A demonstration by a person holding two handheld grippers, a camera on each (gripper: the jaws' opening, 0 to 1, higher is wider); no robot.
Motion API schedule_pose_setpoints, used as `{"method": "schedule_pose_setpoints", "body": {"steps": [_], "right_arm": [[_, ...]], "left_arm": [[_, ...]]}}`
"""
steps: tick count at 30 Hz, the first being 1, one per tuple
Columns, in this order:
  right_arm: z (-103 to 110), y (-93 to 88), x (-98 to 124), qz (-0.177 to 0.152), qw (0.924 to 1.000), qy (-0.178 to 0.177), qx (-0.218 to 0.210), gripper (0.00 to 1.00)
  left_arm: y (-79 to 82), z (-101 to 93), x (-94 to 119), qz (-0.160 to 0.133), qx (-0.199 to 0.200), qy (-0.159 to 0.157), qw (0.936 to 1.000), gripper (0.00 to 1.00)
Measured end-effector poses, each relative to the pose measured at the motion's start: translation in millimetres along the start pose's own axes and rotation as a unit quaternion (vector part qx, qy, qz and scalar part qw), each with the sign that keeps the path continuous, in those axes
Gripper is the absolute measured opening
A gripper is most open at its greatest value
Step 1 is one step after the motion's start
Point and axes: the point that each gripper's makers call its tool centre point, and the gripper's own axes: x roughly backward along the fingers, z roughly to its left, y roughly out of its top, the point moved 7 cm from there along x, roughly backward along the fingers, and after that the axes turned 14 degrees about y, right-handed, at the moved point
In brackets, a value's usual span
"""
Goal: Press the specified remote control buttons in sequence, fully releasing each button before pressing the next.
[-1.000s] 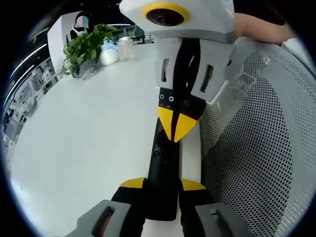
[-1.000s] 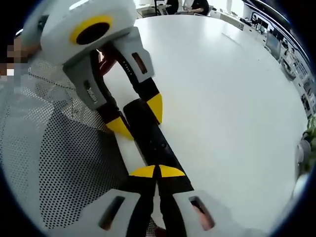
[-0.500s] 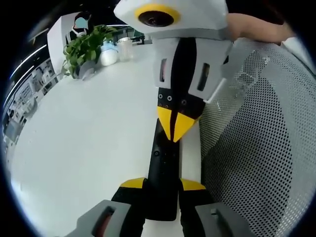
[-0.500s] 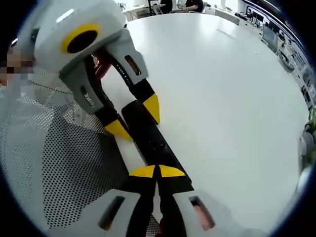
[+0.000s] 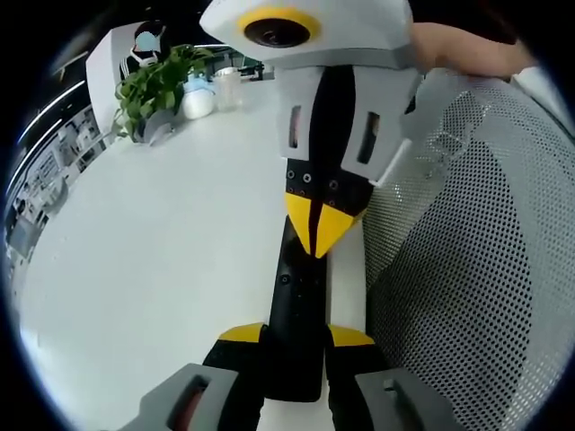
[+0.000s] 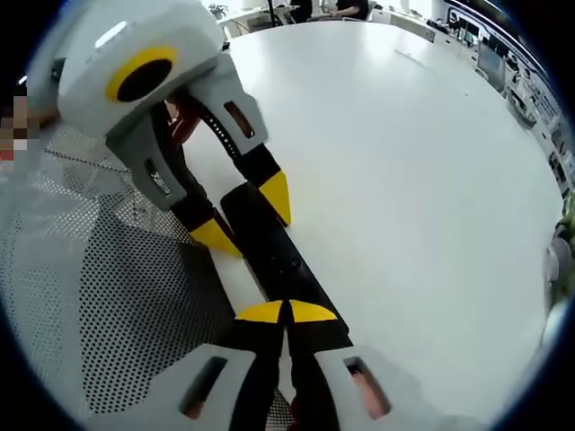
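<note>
A slim black remote control lies lengthwise near the edge of the white table. My left gripper is shut on the remote's near end, one yellow tip against each long side. My right gripper comes down from above, shut, with its joined yellow tips resting on the remote's top face. In the right gripper view, the shut right gripper touches the remote, and the left gripper clamps its far end.
A grey mesh chair back stands right beside the table edge and the remote, and appears as the mesh chair at the left. A potted plant and white containers stand far across the table. A hand holds the right gripper.
The right gripper's body has leaned slightly to the left in the left gripper view. Its tips stay on the same spot of the remote, and the left gripper's hold is unchanged.
</note>
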Motion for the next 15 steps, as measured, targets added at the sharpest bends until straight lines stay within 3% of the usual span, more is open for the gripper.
{"method": "schedule_pose_setpoints", "body": {"steps": [15], "right_arm": [[-1.1, 0.5, 0.8, 0.0, 1.0, -0.008, 0.004, 0.0]], "left_arm": [[-0.2, 0.3, -0.3, 0.0, -0.001, 0.0, 1.0, 0.25]]}}
